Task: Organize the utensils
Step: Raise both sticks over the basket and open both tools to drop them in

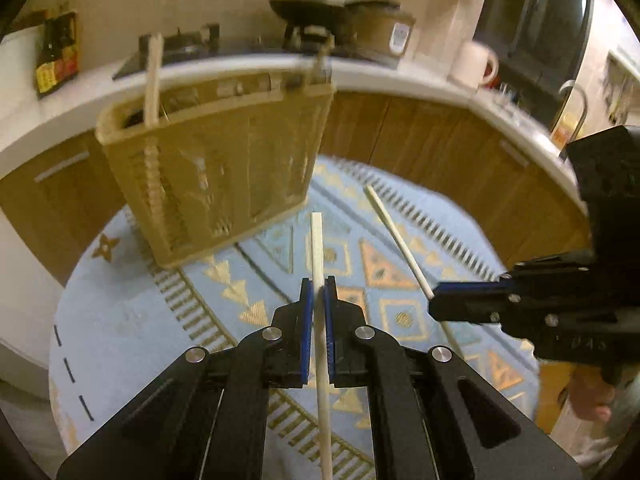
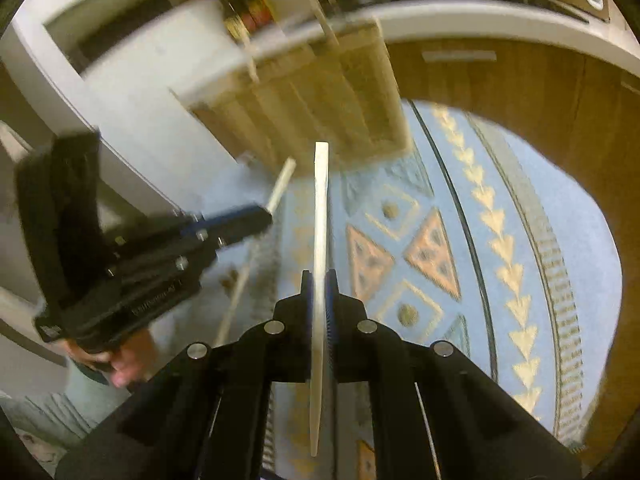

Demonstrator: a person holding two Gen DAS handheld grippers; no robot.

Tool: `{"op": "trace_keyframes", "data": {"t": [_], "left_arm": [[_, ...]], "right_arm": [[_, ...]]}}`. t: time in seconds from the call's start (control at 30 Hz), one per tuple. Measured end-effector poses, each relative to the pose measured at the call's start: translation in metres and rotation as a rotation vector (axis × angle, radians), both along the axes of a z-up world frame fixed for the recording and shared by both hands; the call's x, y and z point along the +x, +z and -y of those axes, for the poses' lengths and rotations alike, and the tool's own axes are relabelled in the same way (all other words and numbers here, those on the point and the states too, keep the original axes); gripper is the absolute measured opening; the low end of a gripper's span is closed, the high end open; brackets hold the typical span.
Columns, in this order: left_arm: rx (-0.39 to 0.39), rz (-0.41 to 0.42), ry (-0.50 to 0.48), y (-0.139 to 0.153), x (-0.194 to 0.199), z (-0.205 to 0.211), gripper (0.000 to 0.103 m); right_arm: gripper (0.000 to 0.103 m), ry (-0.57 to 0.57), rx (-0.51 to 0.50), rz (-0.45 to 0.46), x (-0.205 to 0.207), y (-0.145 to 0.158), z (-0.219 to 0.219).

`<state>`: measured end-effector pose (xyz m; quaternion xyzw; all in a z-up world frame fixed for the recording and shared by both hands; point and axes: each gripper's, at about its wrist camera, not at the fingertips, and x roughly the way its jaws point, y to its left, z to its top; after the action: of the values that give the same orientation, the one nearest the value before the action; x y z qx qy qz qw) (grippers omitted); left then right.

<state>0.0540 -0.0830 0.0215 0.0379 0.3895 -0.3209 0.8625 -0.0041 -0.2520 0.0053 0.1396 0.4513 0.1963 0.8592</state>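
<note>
The left gripper point(image 1: 319, 292) has its blue-padded fingers point(image 1: 306, 320) clenched on a pale chopstick point(image 1: 318, 248), which runs straight forward between them and ends short of the holder. The right gripper point(image 2: 319, 284) likewise has its fingers point(image 2: 330, 312) clenched on a second chopstick point(image 2: 320, 216), seen from the left wrist view as a thin rod point(image 1: 396, 236) angled out from that gripper's tip. Both chopsticks are held above a table covered with a blue patterned cloth point(image 1: 132, 320). Ahead of them on the cloth stands a tan slatted utensil holder point(image 1: 224, 168), blurred, with another pale stick point(image 1: 153, 80) upright in its left compartment. Behind runs a white kitchen counter point(image 1: 400, 76) carrying a mug point(image 1: 474, 65).
</note>
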Motion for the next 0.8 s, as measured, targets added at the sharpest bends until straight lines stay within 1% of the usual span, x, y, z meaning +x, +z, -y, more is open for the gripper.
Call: {"op": "trace_keyframes", "data": {"t": [0.1, 0.13, 0.2, 0.27, 0.4, 0.5, 0.63, 0.67, 0.73, 0.77, 0.8], "left_arm": [[-0.056, 0.048, 0.022, 0.016, -0.005, -0.009, 0.003], [-0.081, 0.073, 0.033, 0.024, -0.007, -0.013, 0.003], [-0.12, 0.111, 0.052, 0.037, -0.005, -0.021, 0.003], [-0.164, 0.149, 0.072, 0.052, -0.003, -0.028, 0.003], [-0.234, 0.235, 0.112, 0.083, -0.001, -0.039, 0.003], [-0.279, 0.288, 0.145, 0.104, 0.007, -0.044, 0.003], [-0.327, 0.379, 0.202, 0.128, 0.019, -0.047, 0.003], [-0.34, 0.389, 0.211, 0.133, 0.023, -0.049, 0.003], [-0.385, 0.413, 0.241, 0.142, 0.033, -0.051, 0.003], [-0.4, 0.422, 0.252, 0.145, 0.037, -0.053, 0.003], [-0.417, 0.434, 0.266, 0.148, 0.041, -0.053, 0.003]], "right_arm": [[0.005, -0.008, 0.05, 0.075, 0.0, 0.019, 0.002], [0.005, -0.012, 0.052, 0.09, 0.001, 0.024, 0.002], [0.005, -0.024, 0.062, 0.102, 0.007, 0.033, 0.001], [0.005, -0.03, 0.114, 0.113, 0.012, 0.042, 0.004], [0.005, -0.072, 0.106, 0.189, 0.024, 0.066, 0.005], [0.005, -0.091, 0.116, 0.225, 0.036, 0.08, 0.005], [0.005, -0.135, 0.104, 0.314, 0.051, 0.108, 0.006], [0.005, -0.138, 0.111, 0.335, 0.054, 0.113, 0.006], [0.005, -0.14, 0.151, 0.397, 0.059, 0.126, 0.008], [0.005, -0.146, 0.157, 0.433, 0.06, 0.131, 0.008], [0.005, -0.174, 0.138, 0.479, 0.062, 0.138, 0.008]]}}
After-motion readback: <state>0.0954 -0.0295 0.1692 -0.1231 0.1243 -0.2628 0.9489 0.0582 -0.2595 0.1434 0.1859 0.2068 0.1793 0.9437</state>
